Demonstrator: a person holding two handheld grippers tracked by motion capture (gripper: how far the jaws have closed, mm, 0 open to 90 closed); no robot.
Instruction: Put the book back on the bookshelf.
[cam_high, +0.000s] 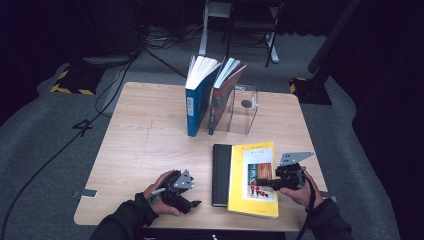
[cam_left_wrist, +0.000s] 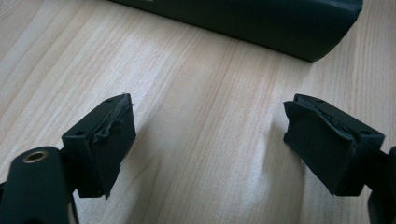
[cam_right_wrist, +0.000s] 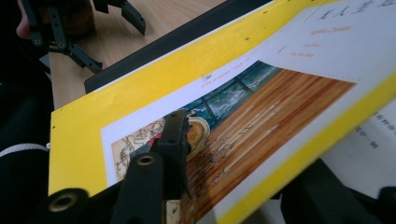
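Observation:
A yellow book (cam_high: 252, 180) lies on top of a dark book (cam_high: 221, 175) at the table's near right. My right gripper (cam_high: 262, 182) reaches in from the right over the yellow book's right edge. In the right gripper view one jaw lies on the yellow book's (cam_right_wrist: 154, 88) picture cover and the other sits under the raised cover edge, mostly hidden; a white page shows beneath, so my right gripper (cam_right_wrist: 247, 149) is shut on the cover. My left gripper (cam_high: 192, 202) rests low at the near left, open (cam_left_wrist: 210, 140) over bare wood, the dark book (cam_left_wrist: 261, 23) just beyond it.
On the wooden table (cam_high: 150, 150), a blue book (cam_high: 196, 105) and a dark red book (cam_high: 220, 100) stand upright at the far middle, leaning against a clear plastic box (cam_high: 243, 107). Cables and stand legs lie on the floor behind.

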